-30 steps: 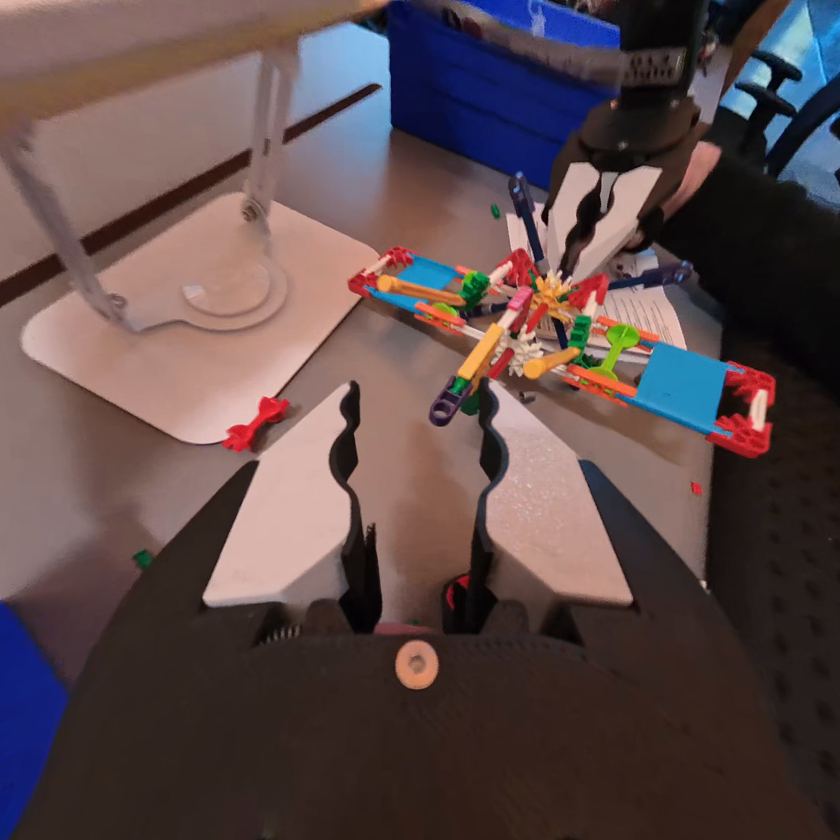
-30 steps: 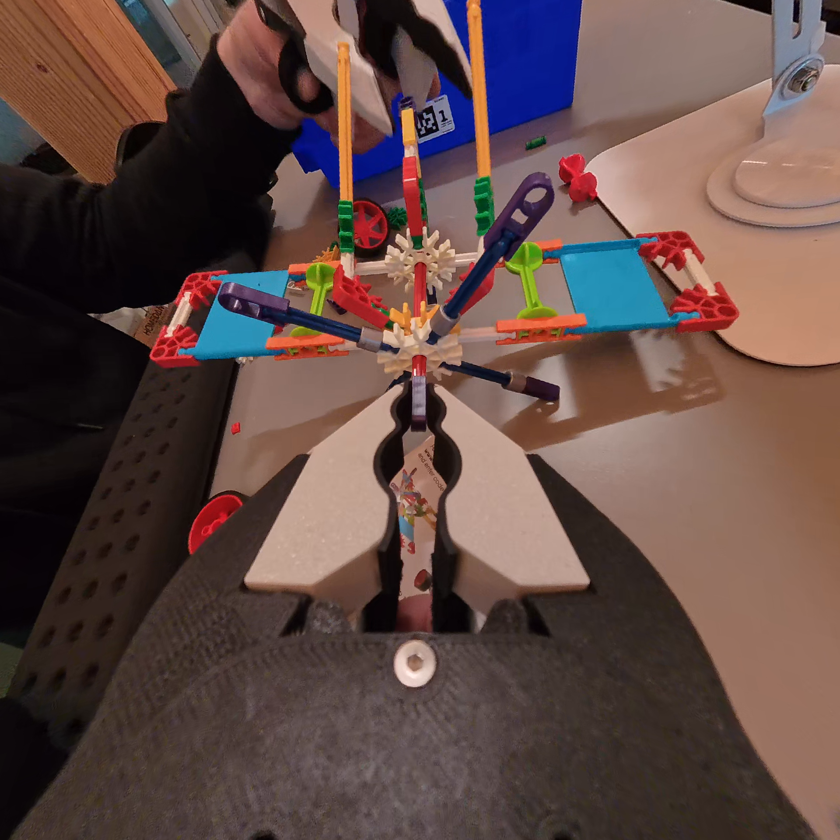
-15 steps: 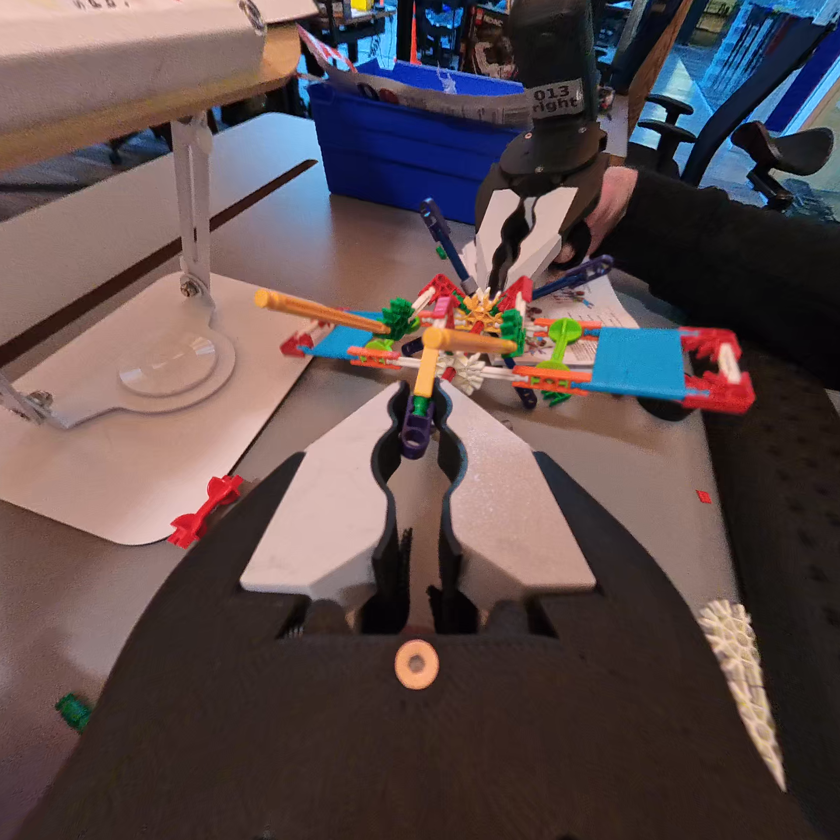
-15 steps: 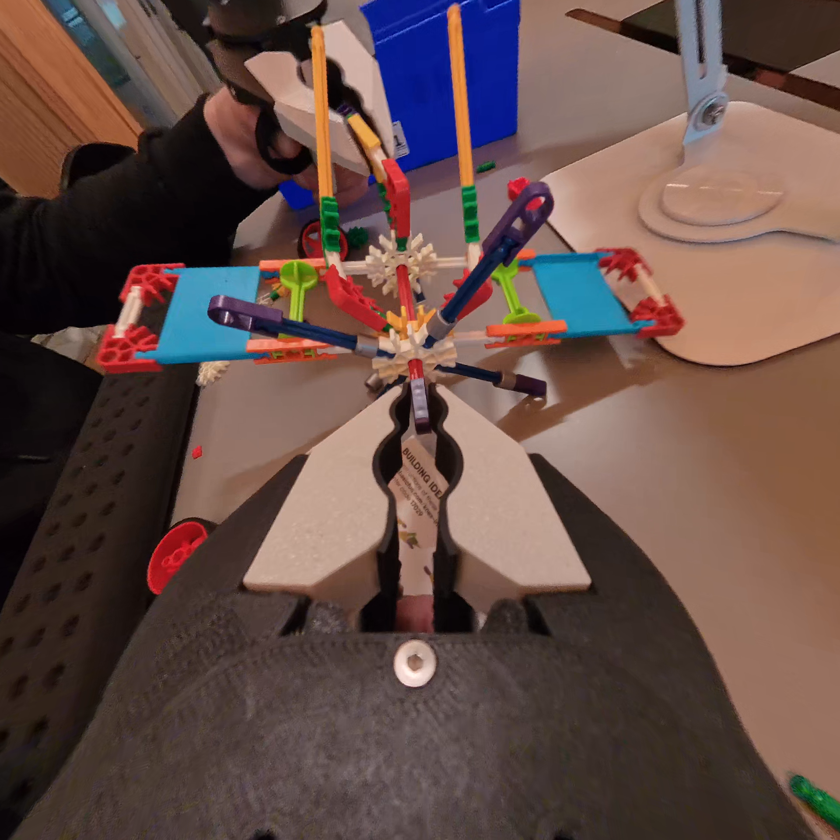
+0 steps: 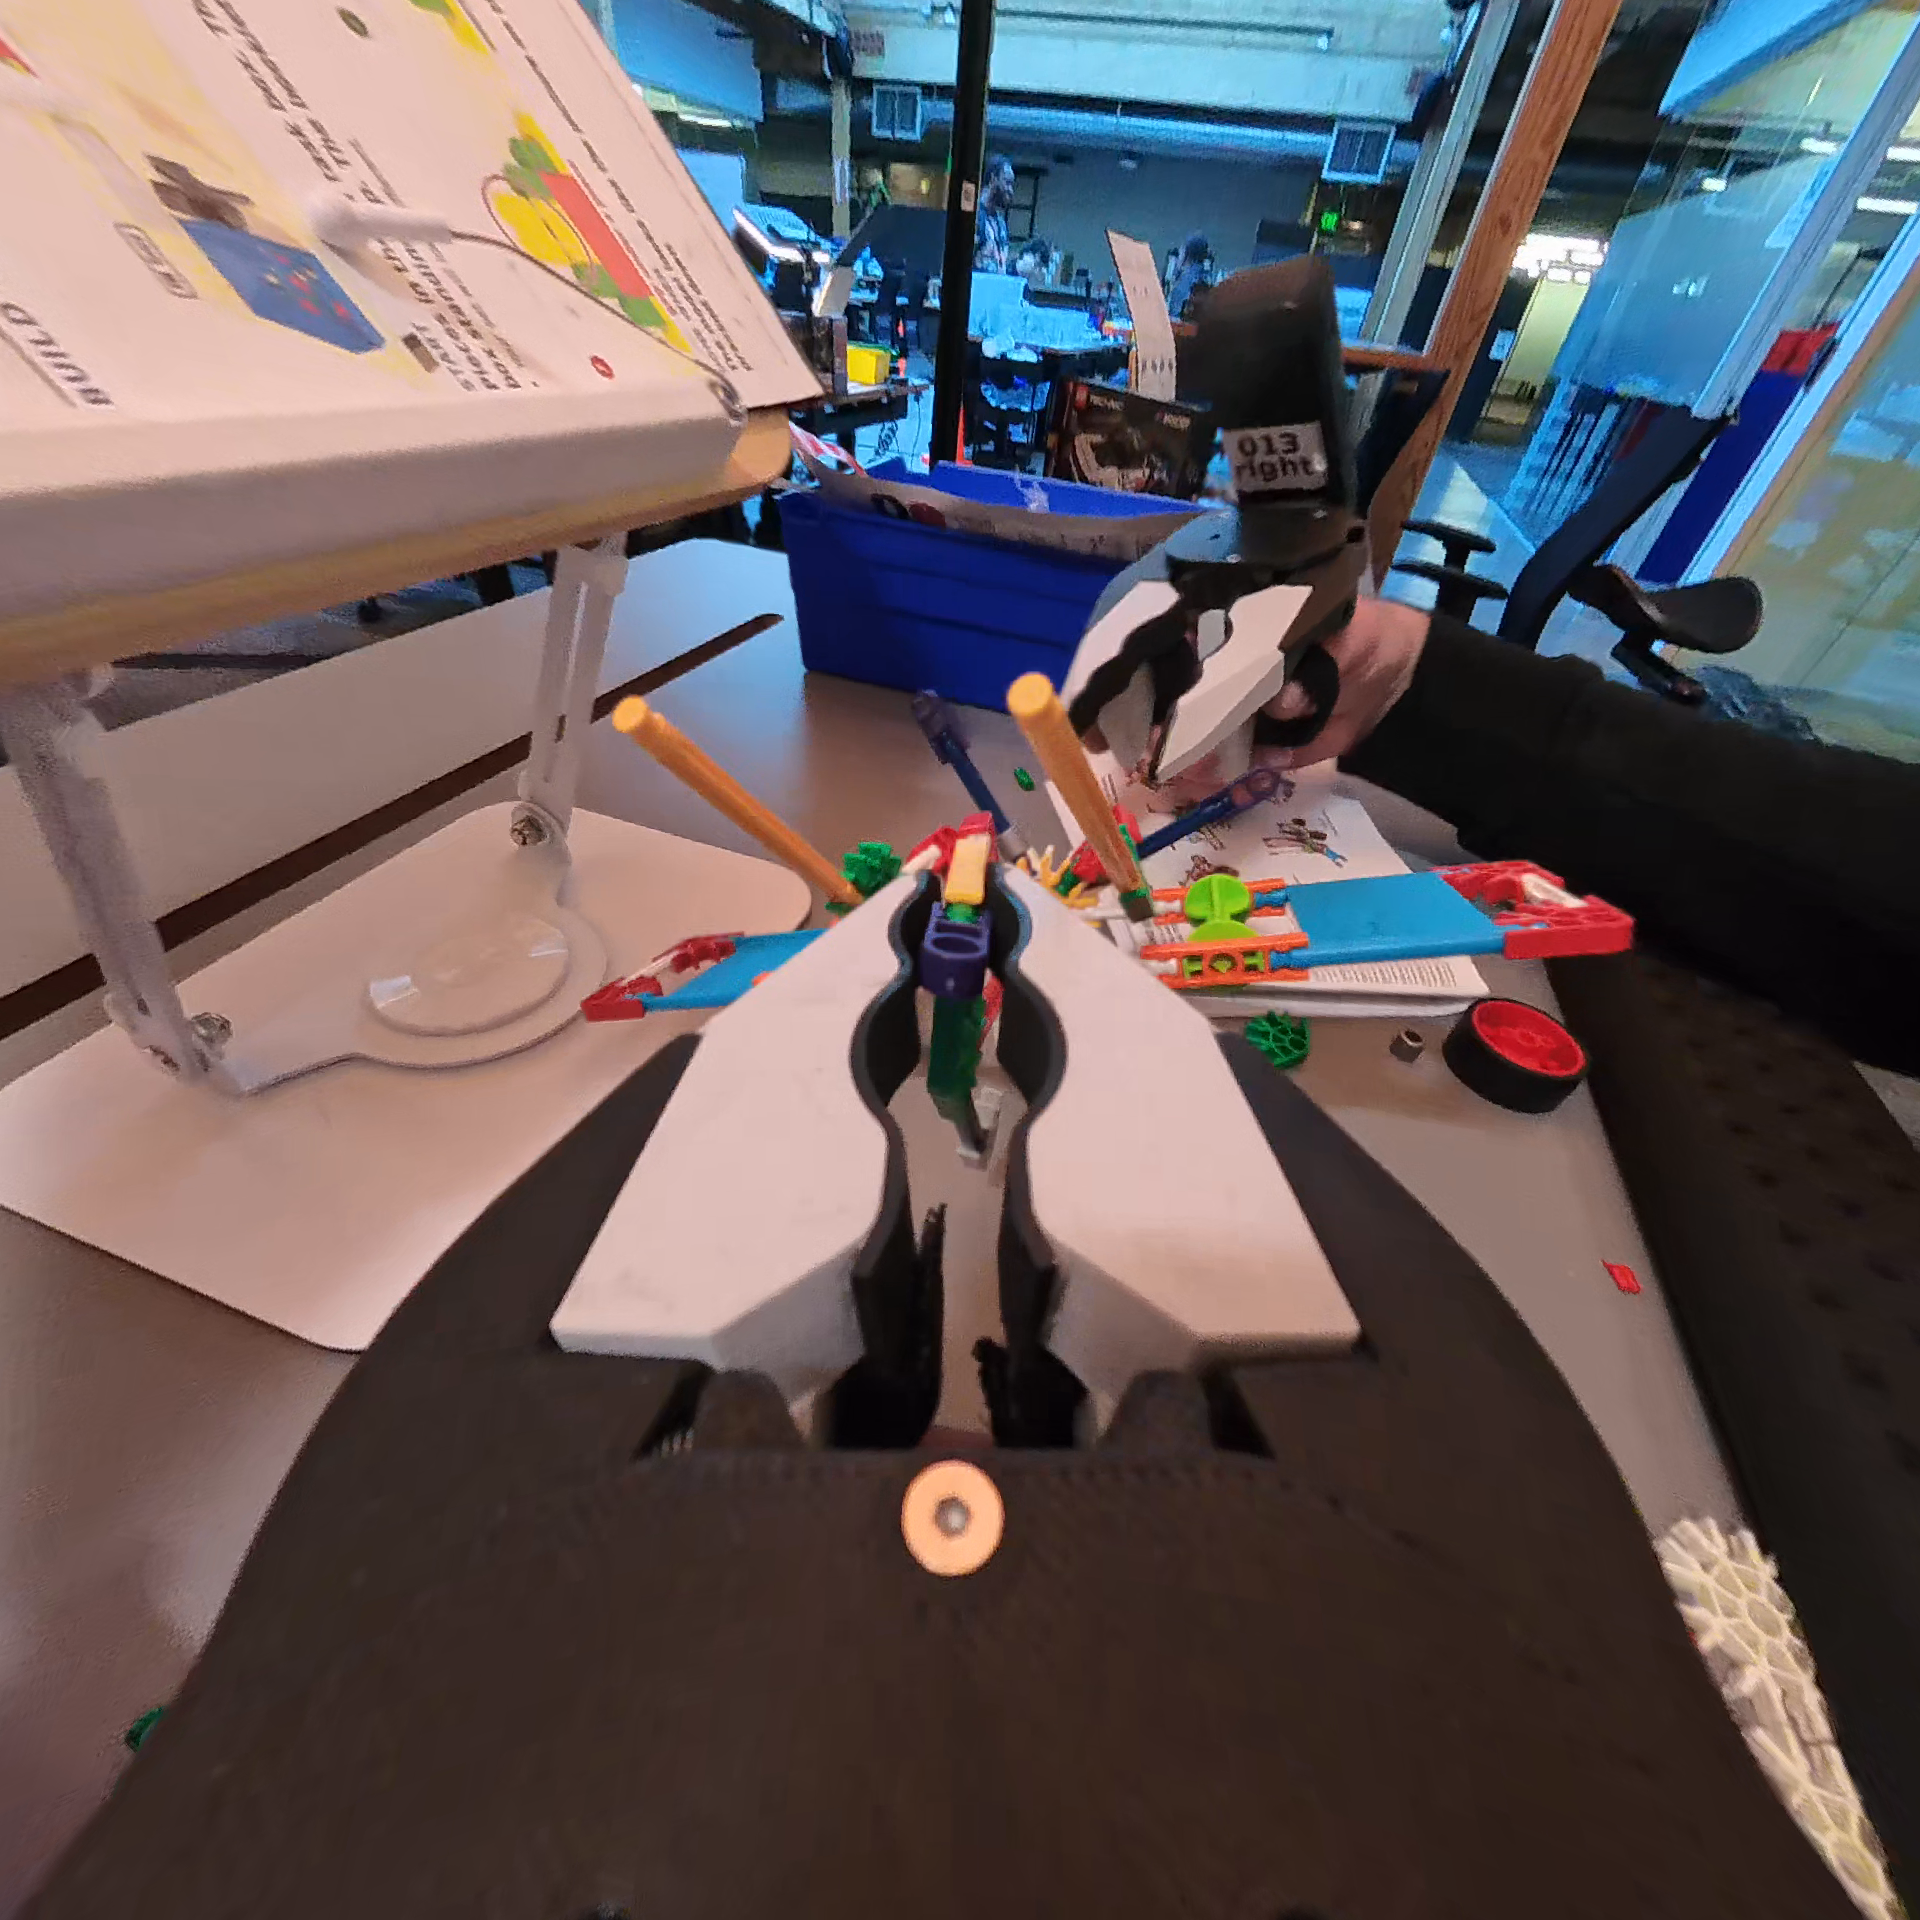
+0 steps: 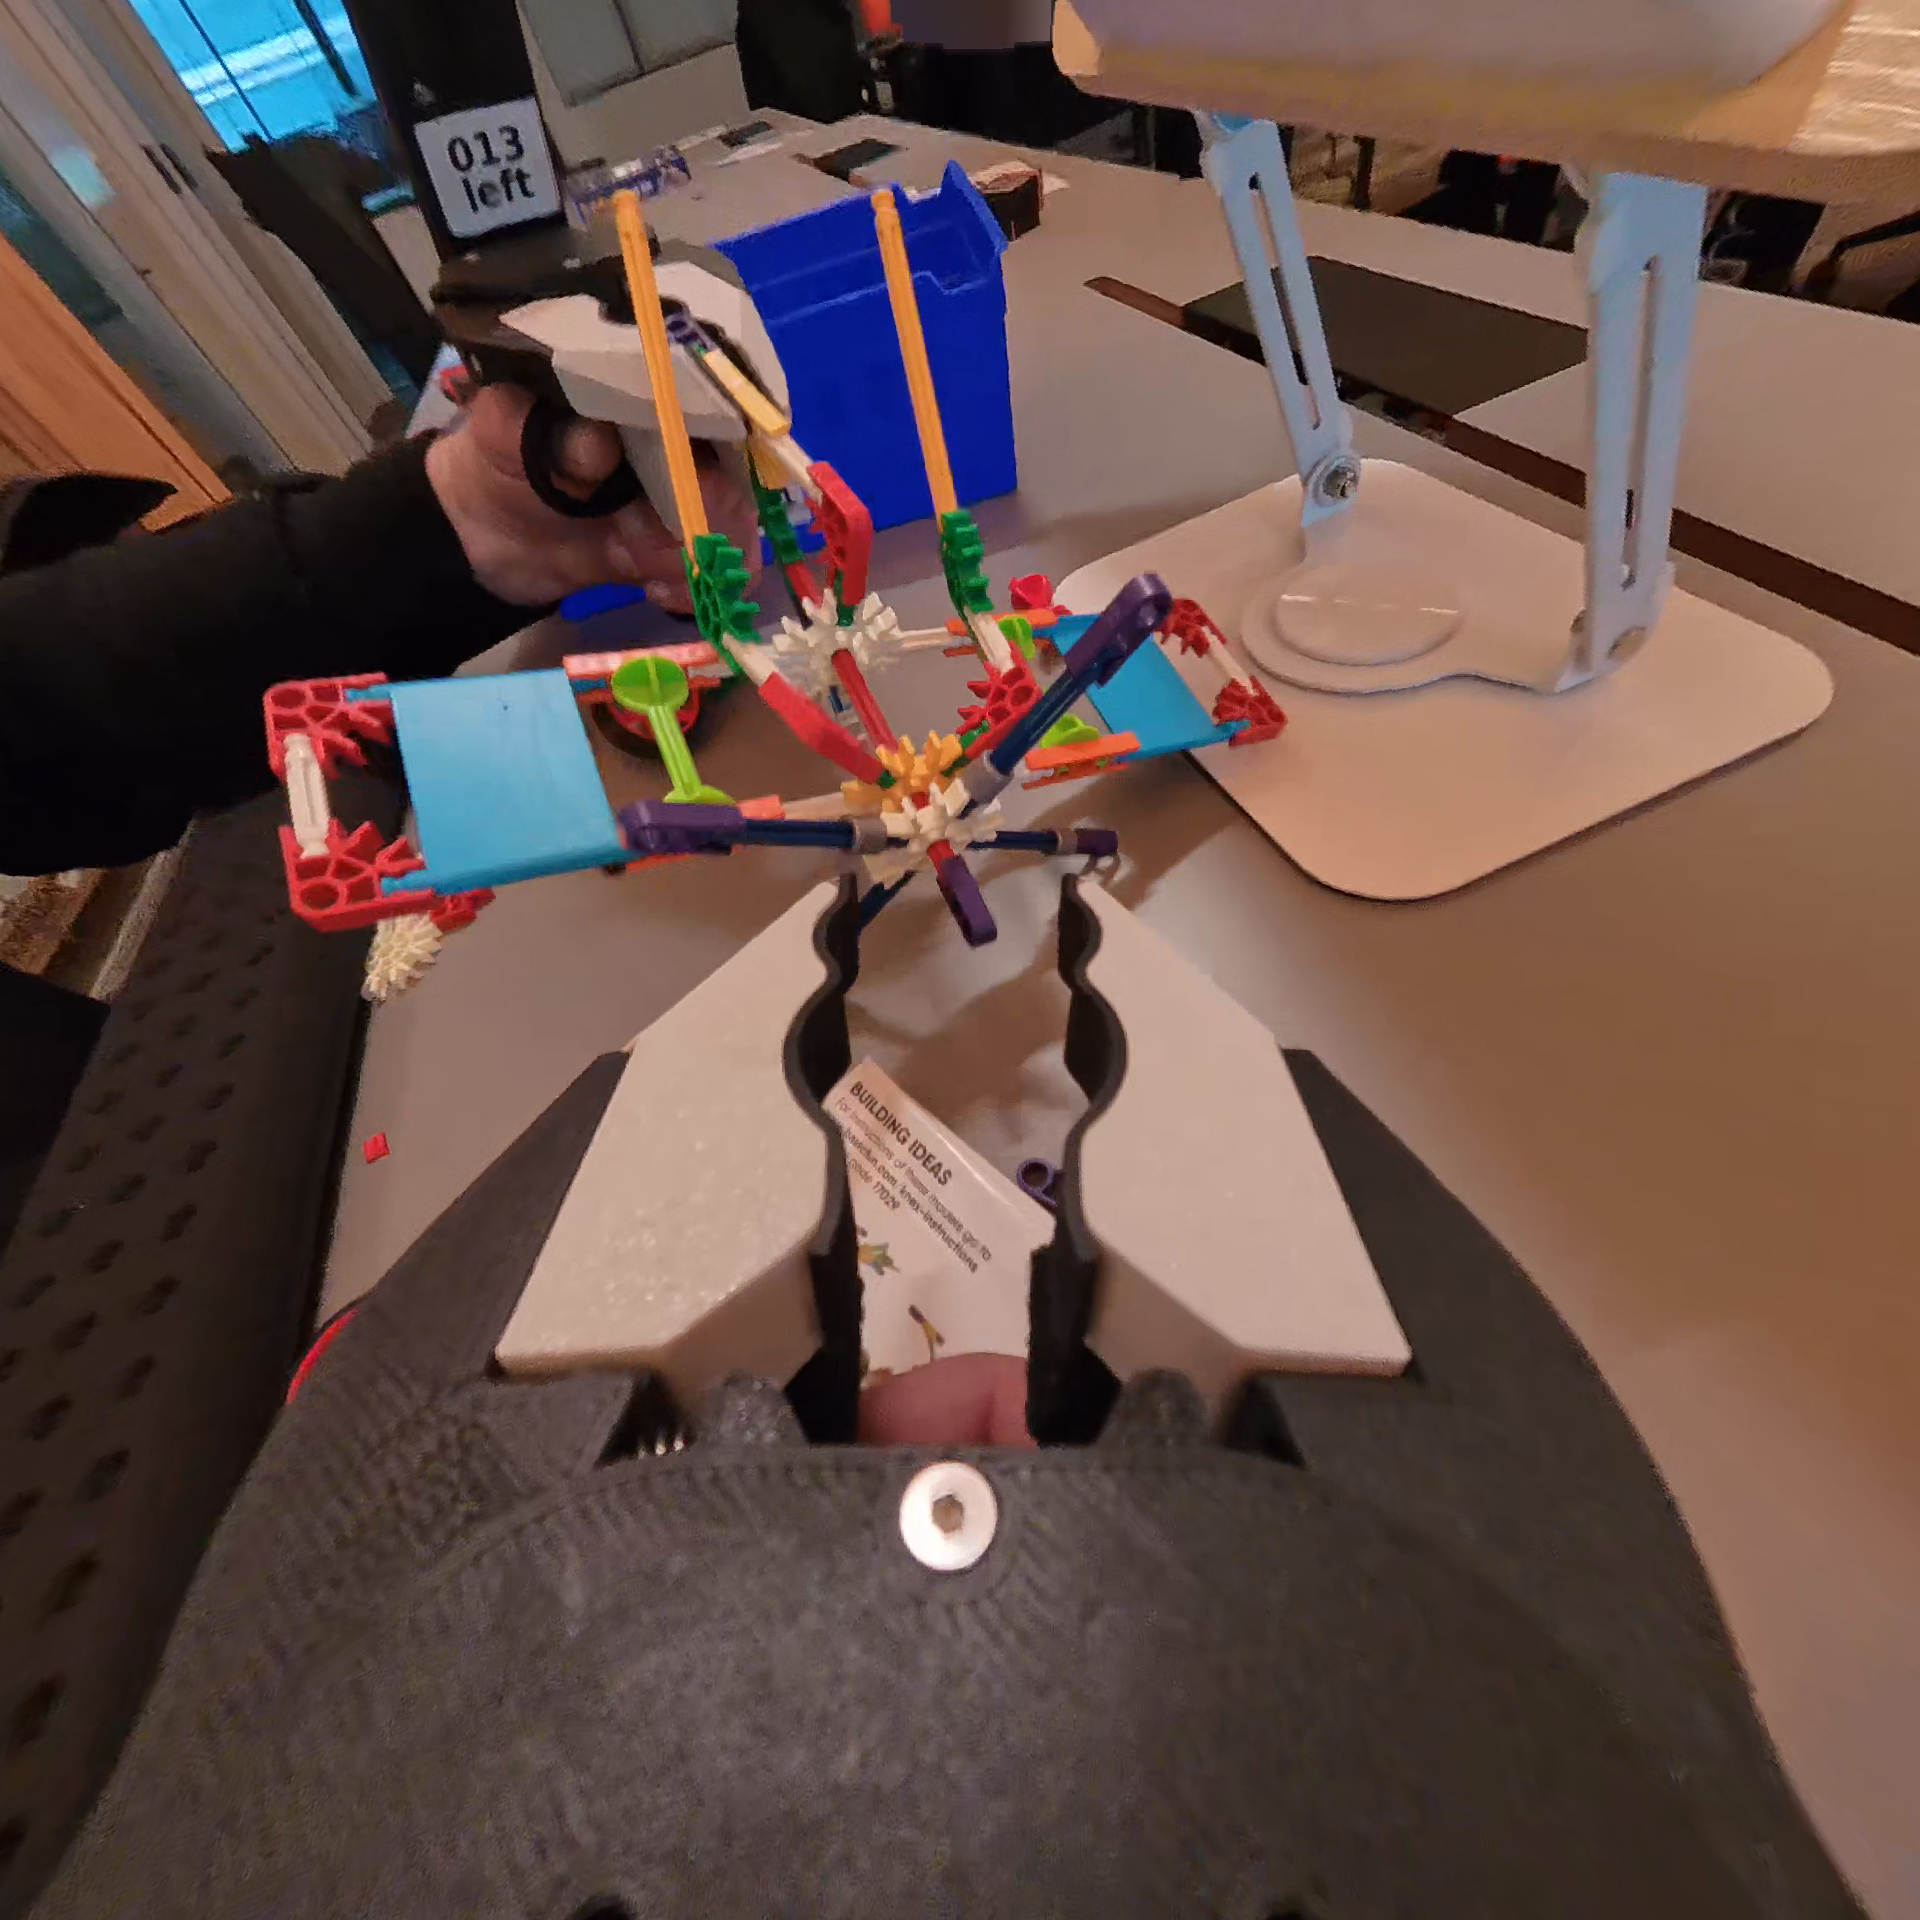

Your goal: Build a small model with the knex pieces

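Note:
A colourful construction-toy model (image 6: 904,790) with light blue panels (image 5: 1382,920), red corner connectors and two long orange rods (image 6: 914,343) sits over the grey table. My left gripper (image 5: 964,894) is shut on the model's purple connector (image 5: 951,951) with a yellow piece above it; it also shows in the right wrist view (image 6: 748,405). My right gripper (image 6: 961,899) is open, with the model's short purple rod end (image 6: 971,914) loose between its fingertips. In the left wrist view the right gripper (image 5: 1153,717) hovers just behind the model.
A white stand (image 5: 343,1122) holding an open instruction book (image 5: 312,260) is at the left. A blue bin (image 5: 935,613) stands behind the model. A paper leaflet (image 5: 1320,842), a red wheel (image 5: 1517,1055) and small loose pieces lie nearby. A black perforated mat (image 5: 1766,1195) borders the right. There is about 15 cm between the tips of the two grippers. From the right gripper's tips to the red wheel (image 5: 1517,1055) is close to 15 cm.
My left gripper moved in and shut on the model's purple connector. My right gripper opened, let go of the purple rod end and drew back slightly. The model is tilted up.

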A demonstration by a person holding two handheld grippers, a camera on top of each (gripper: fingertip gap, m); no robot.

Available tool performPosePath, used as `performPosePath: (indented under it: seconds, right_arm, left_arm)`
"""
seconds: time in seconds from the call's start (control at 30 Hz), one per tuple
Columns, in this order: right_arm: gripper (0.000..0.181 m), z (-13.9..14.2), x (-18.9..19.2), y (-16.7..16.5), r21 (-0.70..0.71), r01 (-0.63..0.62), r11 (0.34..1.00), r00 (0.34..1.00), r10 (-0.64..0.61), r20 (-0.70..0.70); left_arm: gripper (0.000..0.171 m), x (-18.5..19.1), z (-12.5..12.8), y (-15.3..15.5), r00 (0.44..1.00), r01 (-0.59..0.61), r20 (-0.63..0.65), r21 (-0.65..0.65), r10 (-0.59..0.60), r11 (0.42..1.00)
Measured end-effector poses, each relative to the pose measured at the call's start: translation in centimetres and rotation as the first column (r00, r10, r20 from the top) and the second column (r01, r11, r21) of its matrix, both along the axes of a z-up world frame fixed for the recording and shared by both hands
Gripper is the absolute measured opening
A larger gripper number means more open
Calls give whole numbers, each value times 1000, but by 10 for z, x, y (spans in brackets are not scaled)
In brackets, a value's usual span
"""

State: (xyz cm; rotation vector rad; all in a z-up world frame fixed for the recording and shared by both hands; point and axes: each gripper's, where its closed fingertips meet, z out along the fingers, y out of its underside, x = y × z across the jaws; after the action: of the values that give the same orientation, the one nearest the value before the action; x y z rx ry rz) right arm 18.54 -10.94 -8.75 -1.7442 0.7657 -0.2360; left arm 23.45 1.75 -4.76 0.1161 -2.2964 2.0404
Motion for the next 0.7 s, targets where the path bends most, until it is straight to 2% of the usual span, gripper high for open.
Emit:
performPosePath:
  seconds: [0.2,0.4,0.47,0.53,0.63,0.7]
  right_arm:
    - [39,-20,-4,9,-191,-11,982,1000,13,7]
    - [33,-47,4,26,-523,6,852,989,71,126]
    - [25,-46,7,27,-575,35,818,983,74,166]
    - [8,-47,8,30,-599,41,799,978,91,189]
    - [7,-51,8,37,-599,25,801,977,106,182]
    - [7,-50,9,39,-564,13,826,980,101,171]
  left_arm:
    - [6,-3,3,1,1000,17,-17,0,-17,1000]
    - [6,-9,6,-5,1000,16,10,14,-16,1000]
    - [6,-9,7,-6,1000,13,17,13,-13,1000]
    - [6,-11,8,-8,1000,19,16,11,-19,1000]
    - [6,-12,13,-9,1000,23,4,-11,-23,1000]
    - [6,-11,15,-9,1000,17,5,-18,-17,1000]
